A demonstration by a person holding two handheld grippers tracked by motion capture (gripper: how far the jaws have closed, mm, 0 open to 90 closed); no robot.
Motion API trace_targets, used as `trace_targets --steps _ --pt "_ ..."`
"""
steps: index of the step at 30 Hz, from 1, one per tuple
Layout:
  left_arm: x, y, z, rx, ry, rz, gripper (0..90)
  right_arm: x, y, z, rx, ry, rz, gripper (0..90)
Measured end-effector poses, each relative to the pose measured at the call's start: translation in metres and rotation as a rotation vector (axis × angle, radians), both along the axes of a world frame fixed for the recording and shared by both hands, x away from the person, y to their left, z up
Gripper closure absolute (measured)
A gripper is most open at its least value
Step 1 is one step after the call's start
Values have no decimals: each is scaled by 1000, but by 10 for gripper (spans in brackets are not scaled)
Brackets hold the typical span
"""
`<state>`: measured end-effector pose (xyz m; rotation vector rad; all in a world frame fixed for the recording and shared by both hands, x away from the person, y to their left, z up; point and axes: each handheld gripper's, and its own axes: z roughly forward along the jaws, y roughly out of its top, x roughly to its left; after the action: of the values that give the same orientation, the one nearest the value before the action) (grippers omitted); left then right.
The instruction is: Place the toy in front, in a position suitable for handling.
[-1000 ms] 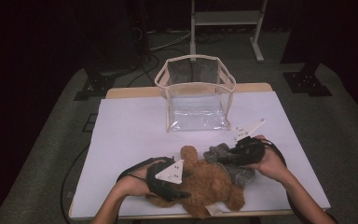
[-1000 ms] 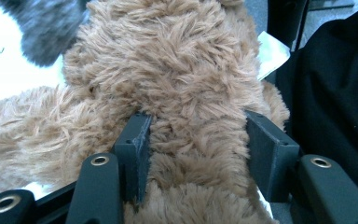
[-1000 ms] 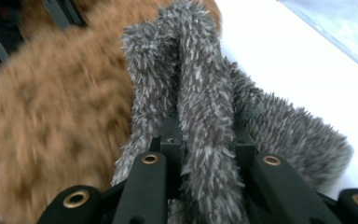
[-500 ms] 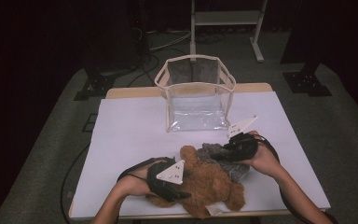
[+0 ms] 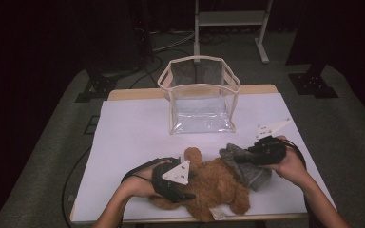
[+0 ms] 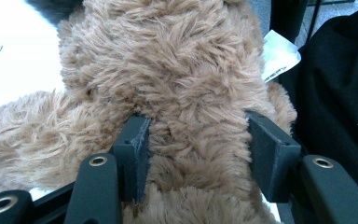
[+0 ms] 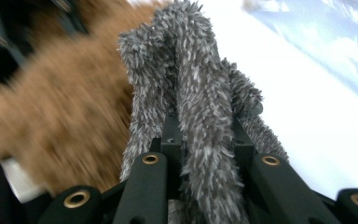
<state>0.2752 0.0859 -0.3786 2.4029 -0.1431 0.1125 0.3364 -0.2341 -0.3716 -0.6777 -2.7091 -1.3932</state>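
Left claw (image 6: 196, 140) pinches brown plush bear (image 5: 214, 185) (fur bulges between jaws). Right claw (image 7: 205, 140) clamped on grey fuzzy cloth (image 5: 244, 166), touching bear's right side. Bear lies on tabletop (image 5: 133, 137), near side of clear bag (image 5: 199, 95).

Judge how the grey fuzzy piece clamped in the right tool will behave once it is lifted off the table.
The grey fuzzy piece will probably flop: it folds limply between the right tool. It looks light, being shaggy soft pile. Slipping seems unlikely, since the pads press deep into it, though it lies against the brown plush bear and may drag on it.
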Motion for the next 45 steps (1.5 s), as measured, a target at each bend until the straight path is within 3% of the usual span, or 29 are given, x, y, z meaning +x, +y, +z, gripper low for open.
trace_targets --steps 4,7,11,15,17,22,25,29,33,35,39,40,41,45 --pt "1 0 0 -5 -1 5 448 -3 47 19 -7 -45 117 733" --pt "0 2 0 -11 -2 11 443 -3 68 14 -59 -44 155 734" --pt "-1 5 4 -39 2 36 411 -1 55 -8 -33 20 115 738" --pt "1 18 17 -21 -15 90 375 -3 36 -21 0 65 81 741" --pt "2 29 21 0 -36 125 374 -4 32 -23 8 67 78 741" --pt "0 61 24 -42 -7 194 369 -5 32 -23 8 62 82 741" --pt "-1 68 18 -52 16 204 387 -5 33 -17 -9 48 85 740" --pt "0 59 7 -62 5 205 402 -9 44 9 -43 -20 96 740" --pt "4 50 6 -51 -14 205 404 -14 71 35 -59 -67 164 739" --pt "4 49 7 -49 -15 207 403 -19 89 42 -62 -70 207 735" --pt "7 49 7 -56 -8 203 399 -28 117 38 -114 -76 274 729" --pt "7 49 7 -56 -8 203 397 -28 117 38 -114 -76 274 729" --pt "7 51 8 -65 -5 202 395 -25 120 26 -150 -49 265 728" --pt "5 67 16 -112 5 221 379 -17 109 14 -141 -8 238 730"
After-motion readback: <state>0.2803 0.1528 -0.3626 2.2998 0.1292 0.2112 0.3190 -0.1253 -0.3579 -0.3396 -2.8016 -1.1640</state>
